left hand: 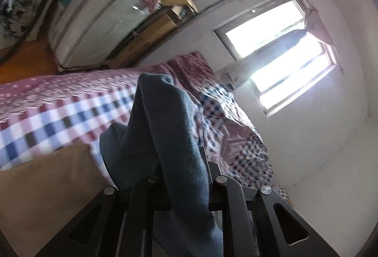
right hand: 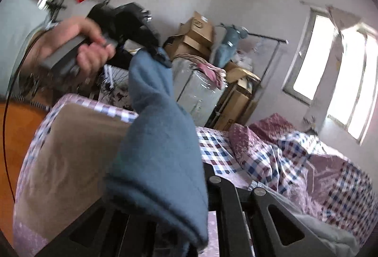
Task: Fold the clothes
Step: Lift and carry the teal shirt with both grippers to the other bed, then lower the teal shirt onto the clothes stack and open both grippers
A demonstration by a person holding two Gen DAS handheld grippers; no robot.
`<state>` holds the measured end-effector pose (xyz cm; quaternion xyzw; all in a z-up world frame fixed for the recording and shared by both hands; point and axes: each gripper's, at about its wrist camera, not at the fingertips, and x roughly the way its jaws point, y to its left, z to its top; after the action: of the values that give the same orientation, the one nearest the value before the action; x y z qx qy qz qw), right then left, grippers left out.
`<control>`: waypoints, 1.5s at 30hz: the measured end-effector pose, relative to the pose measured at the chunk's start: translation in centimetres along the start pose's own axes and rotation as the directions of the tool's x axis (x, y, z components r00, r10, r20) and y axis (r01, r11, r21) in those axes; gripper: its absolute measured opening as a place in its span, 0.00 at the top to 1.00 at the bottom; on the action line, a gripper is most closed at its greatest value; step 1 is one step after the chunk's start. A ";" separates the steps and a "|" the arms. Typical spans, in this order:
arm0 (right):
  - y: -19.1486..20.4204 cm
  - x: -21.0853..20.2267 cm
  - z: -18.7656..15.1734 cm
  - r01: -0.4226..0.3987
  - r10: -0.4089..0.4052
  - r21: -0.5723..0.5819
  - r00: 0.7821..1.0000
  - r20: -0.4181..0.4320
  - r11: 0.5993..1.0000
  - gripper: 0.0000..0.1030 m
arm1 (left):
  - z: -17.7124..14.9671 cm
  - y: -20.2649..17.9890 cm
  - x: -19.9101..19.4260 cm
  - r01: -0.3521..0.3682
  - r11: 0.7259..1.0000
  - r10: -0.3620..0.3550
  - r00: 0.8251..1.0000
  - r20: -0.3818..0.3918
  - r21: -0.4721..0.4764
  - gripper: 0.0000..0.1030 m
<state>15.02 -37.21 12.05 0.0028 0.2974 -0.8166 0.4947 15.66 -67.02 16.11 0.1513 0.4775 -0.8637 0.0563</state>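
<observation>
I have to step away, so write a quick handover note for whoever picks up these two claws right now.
Left claw: shut on the blue-grey fleece garment, seen held up by the hand in the right view.
Right claw: shut on the garment's other end.
The garment hangs between them, lifted above the checked bedspread and the flat brown cloth.
Done: picked up and raised.
Left: no fold visible yet; lay it flat, fold it.
</observation>
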 end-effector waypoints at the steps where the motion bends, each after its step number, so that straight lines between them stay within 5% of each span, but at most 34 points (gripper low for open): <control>1: 0.8 -0.3 -0.1 0.006 -0.005 -0.015 1.000 0.009 1.000 0.94 | -0.1 0.3 -0.6 -0.002 1.000 0.002 1.000 0.010 0.007 0.86; 9: 7.1 -2.9 -0.6 0.037 -0.020 -0.158 0.994 0.104 0.987 0.94 | -1.8 0.9 -7.0 0.032 0.993 -0.046 0.992 0.118 0.112 0.86; 17: 15.8 -2.5 -4.7 -0.118 0.131 -0.377 0.991 0.008 0.919 0.93 | -6.1 12.0 -9.4 -0.136 0.990 0.133 0.987 0.092 0.028 0.86; 21: 17.9 -2.4 -5.7 -0.205 0.204 -0.406 0.978 -0.047 0.891 0.81 | -7.6 16.4 -9.8 -0.178 0.983 0.181 0.981 0.076 -0.050 0.85; 25: 17.4 -2.9 -6.4 -0.250 0.231 -0.348 0.968 -0.094 0.904 0.53 | -8.5 17.9 -10.2 -0.207 0.976 0.210 0.976 0.051 -0.063 0.82; 28: 16.6 -3.8 -6.8 -0.264 0.237 -0.313 0.964 -0.122 0.912 0.46 | -9.1 18.6 -11.2 -0.239 0.967 0.244 0.968 0.052 -0.082 0.66; 30: 16.1 -4.9 -7.3 -0.267 0.236 -0.294 0.962 -0.139 0.918 0.44 | -9.2 19.6 -12.0 -0.261 0.960 0.269 0.960 0.072 -0.102 0.47; 36: 13.6 -9.2 -8.5 -0.221 0.192 -0.222 0.971 -0.145 0.950 0.35 | -9.8 19.4 -15.4 -0.330 0.939 0.340 0.932 0.126 -0.098 0.22; 41: 10.3 -14.0 -8.9 -0.135 0.119 -0.123 0.985 -0.125 0.983 0.28 | -9.9 15.6 -17.0 -0.364 0.931 0.360 0.922 0.145 0.002 0.17; 45: 7.1 -18.2 -9.0 -0.058 0.056 -0.019 0.993 -0.106 0.998 0.21 | -10.7 10.5 -17.2 -0.345 0.933 0.327 0.932 0.154 0.103 0.17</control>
<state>27.44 -20.47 6.62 0.0489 0.3318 -0.7975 0.5016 36.69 -64.43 7.74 0.1755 0.3833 -0.8783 0.2257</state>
